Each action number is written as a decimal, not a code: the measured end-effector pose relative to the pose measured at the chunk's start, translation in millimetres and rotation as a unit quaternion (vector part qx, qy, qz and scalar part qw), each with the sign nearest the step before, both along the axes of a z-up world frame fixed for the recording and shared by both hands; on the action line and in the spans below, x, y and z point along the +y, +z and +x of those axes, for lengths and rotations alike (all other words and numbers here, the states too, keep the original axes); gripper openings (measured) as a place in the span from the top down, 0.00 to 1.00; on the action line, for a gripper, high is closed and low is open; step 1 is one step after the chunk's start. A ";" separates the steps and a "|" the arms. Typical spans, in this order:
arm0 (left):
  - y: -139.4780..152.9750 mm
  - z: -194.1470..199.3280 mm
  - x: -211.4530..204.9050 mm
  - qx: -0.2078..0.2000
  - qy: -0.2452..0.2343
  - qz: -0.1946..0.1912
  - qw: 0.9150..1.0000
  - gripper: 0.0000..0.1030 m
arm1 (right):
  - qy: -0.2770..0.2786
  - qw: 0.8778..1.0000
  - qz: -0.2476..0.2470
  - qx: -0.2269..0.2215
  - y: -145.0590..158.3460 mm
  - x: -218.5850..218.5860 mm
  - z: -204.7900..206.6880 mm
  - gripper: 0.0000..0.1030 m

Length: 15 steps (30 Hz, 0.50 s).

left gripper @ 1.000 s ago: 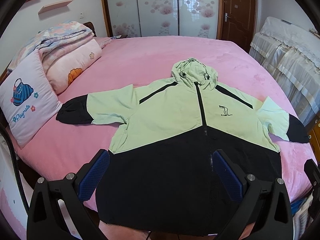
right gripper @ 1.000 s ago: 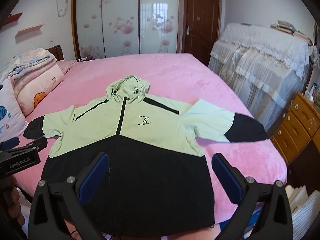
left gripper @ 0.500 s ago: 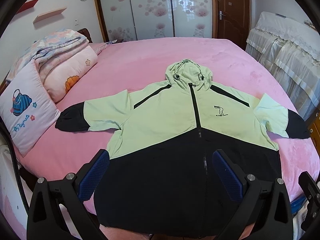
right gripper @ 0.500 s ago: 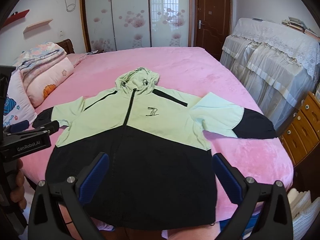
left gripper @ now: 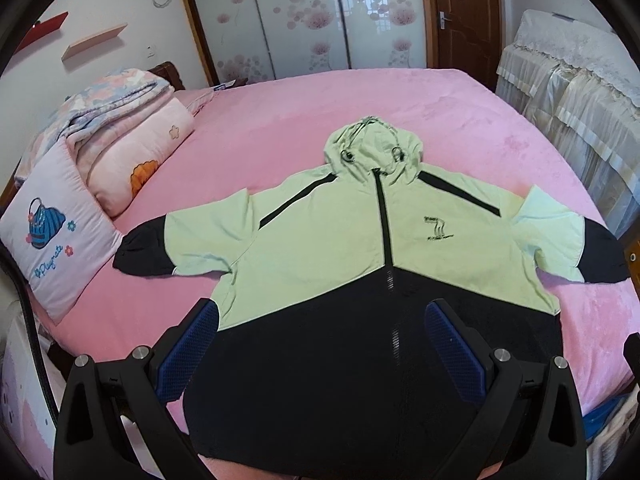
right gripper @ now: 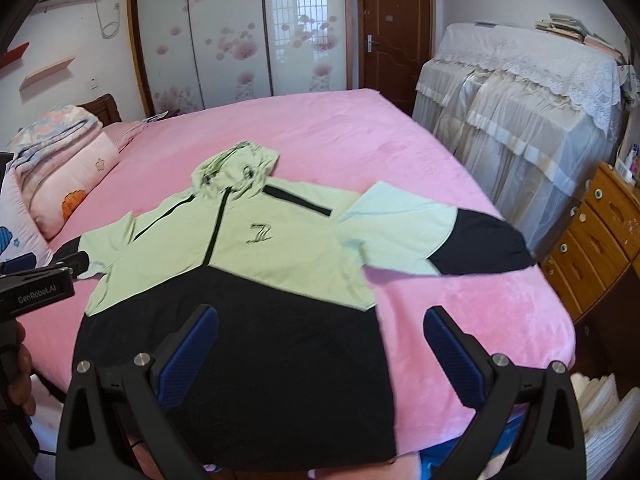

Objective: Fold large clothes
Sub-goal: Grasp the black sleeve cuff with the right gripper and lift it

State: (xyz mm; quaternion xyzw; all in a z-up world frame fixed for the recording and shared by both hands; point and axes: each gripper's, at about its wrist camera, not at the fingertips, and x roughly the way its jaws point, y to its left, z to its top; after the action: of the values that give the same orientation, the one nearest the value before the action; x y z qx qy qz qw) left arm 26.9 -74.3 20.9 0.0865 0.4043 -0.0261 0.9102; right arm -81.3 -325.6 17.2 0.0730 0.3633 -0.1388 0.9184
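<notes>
A large hooded jacket (left gripper: pixel 320 248), pale green on top and black below, lies spread face up on the pink bed (left gripper: pixel 360 104), zipper closed, both sleeves out sideways. Its black hem hangs over the near bed edge. My left gripper (left gripper: pixel 320 344) hovers open above the black lower part, holding nothing. In the right wrist view the same jacket (right gripper: pixel 248 248) lies left of centre, its right sleeve (right gripper: pixel 432 236) stretched toward the bed's right side. My right gripper (right gripper: pixel 320 344) is open and empty over the hem's right corner. The left gripper's body (right gripper: pixel 36 292) shows at the left edge, held by a hand (right gripper: pixel 18 384).
Folded quilts (left gripper: pixel 120 136) and a pillow (left gripper: pixel 56 232) lie at the bed's left end. A lace-covered piece of furniture (right gripper: pixel 520 112) stands right of the bed, with a wooden drawer chest (right gripper: pixel 600 232) beside it. Sliding wardrobe doors (right gripper: pixel 240 40) and a brown door (right gripper: pixel 392 28) are behind.
Both grippers have shifted slightly forward and upward over the bed, so the jacket sits lower in the views. The jacket has not moved. Both grippers stay open.
</notes>
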 end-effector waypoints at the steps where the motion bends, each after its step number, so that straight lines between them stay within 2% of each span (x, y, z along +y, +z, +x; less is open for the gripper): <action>1: 1.5 1.5 -4.3 -0.001 -0.005 -0.001 1.000 0.00 | -0.004 1.000 -0.003 -0.003 1.7 -5.9 0.1 0.00; 5: 6.3 11.1 -33.6 0.003 -0.028 0.005 1.000 0.00 | -0.023 1.000 -0.013 -0.015 8.8 -34.2 0.8 0.00; 15: 32.0 47.3 -119.7 -0.026 -0.103 -0.030 0.994 0.00 | -0.117 0.993 -0.015 -0.031 26.1 -135.2 2.0 0.00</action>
State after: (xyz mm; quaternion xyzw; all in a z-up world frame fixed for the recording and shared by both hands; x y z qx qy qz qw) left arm 74.2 -194.0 52.9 0.1008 0.3685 -0.1294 0.9151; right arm -79.2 -460.8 43.2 0.1054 0.3216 -0.2480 0.9077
